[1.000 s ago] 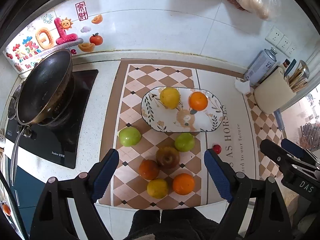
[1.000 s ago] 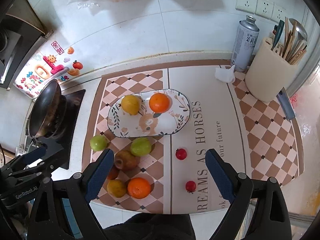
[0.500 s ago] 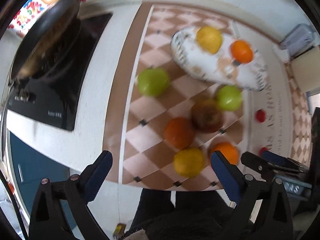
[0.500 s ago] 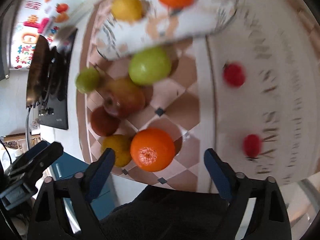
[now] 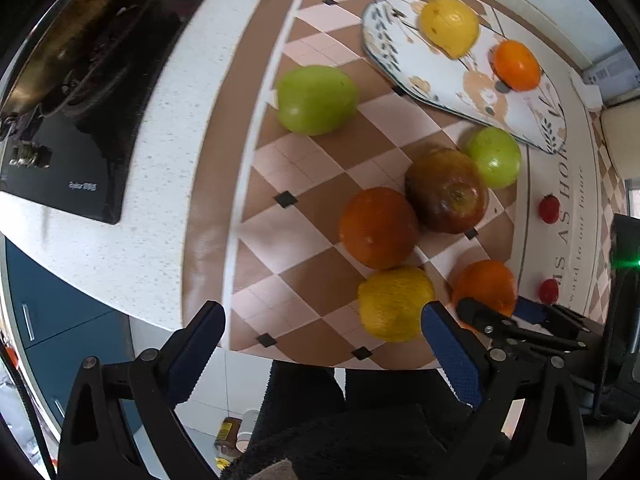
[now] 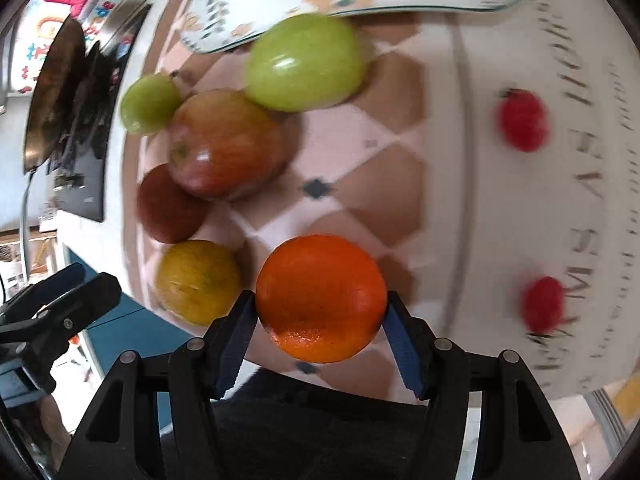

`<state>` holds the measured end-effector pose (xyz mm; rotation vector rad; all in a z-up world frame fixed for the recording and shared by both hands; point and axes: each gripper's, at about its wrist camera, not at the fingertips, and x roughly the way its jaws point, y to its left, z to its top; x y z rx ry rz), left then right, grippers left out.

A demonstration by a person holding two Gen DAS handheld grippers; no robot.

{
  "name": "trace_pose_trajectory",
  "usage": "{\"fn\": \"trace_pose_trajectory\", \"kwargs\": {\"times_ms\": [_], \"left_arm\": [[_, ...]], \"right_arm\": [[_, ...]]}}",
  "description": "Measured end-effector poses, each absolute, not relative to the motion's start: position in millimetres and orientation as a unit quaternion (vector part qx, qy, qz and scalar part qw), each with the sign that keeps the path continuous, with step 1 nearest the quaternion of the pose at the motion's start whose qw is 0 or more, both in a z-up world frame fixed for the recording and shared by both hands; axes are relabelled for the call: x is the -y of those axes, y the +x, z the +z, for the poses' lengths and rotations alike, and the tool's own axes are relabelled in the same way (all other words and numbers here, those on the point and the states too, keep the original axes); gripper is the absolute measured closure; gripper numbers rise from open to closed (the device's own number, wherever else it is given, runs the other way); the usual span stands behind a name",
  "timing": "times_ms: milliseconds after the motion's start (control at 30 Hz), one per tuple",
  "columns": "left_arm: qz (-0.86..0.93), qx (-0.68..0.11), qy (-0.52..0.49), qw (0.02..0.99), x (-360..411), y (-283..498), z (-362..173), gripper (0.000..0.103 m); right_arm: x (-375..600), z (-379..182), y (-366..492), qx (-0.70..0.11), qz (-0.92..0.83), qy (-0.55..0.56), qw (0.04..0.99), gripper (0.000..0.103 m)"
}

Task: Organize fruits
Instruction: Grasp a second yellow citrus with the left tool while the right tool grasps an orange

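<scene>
My right gripper (image 6: 320,320) is shut on an orange (image 6: 321,298) at the mat's near edge; it also shows in the left wrist view (image 5: 486,286). My left gripper (image 5: 320,332) is open and empty above the near edge, just left of a yellow lemon (image 5: 394,304). A dark orange (image 5: 378,228), a red-brown apple (image 5: 446,190) and two green apples (image 5: 316,98) (image 5: 494,156) lie on the checkered mat. The patterned plate (image 5: 448,80) holds a lemon (image 5: 448,26) and an orange (image 5: 516,64).
Two small red fruits (image 6: 522,120) (image 6: 544,304) lie on the mat's lettered strip at the right. A black stove (image 5: 92,92) with a pan (image 5: 72,28) stands at the left. The counter edge runs just below the mat.
Both grippers have dropped closer to the fruit pile. The right gripper has closed around the near orange. The left gripper stays open.
</scene>
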<state>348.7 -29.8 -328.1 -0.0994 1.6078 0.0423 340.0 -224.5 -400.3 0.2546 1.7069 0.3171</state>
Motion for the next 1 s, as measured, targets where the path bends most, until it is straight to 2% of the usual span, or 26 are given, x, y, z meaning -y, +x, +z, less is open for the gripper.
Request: {"fn": "trace_pose_trajectory", "kwargs": {"times_ms": [233, 400, 467, 500, 533, 600, 667, 800, 933, 1000], "left_arm": [[-0.031, -0.743, -0.019, 0.668, 68, 346, -353, 0.003], [-0.05, -0.751, 0.002, 0.659, 84, 347, -372, 0.005], [-0.057, -0.752, 0.007, 0.656, 87, 346, -380, 0.03], [-0.058, -0.755, 0.009, 0.653, 88, 345, -384, 0.036], [-0.059, -0.757, 0.011, 0.651, 90, 345, -388, 0.048], [-0.061, -0.752, 0.003, 0.656, 89, 344, -390, 0.048], [-0.06, -0.748, 0.004, 0.661, 89, 342, -391, 0.048], [-0.058, -0.744, 0.003, 0.665, 88, 339, -391, 0.048], [-0.056, -0.741, 0.005, 0.67, 91, 334, -394, 0.048], [-0.056, -0.74, 0.005, 0.671, 91, 334, -394, 0.049]], "right_arm": [[276, -402, 340, -0.749, 0.097, 0.144, 0.639, 0.037], [278, -405, 338, -0.75, 0.1, 0.161, 0.634, 0.036], [277, -406, 338, -0.751, 0.096, 0.166, 0.633, 0.036], [282, -405, 341, -0.752, 0.095, 0.166, 0.631, 0.036], [284, -405, 341, -0.754, 0.093, 0.168, 0.628, 0.036], [286, -406, 341, -0.757, 0.09, 0.176, 0.622, 0.035], [287, -403, 341, -0.754, 0.091, 0.18, 0.625, 0.029], [285, -401, 339, -0.753, 0.089, 0.173, 0.629, 0.027], [280, -409, 341, -0.759, 0.079, 0.153, 0.628, 0.026], [276, -412, 342, -0.758, 0.075, 0.146, 0.632, 0.032]]}}
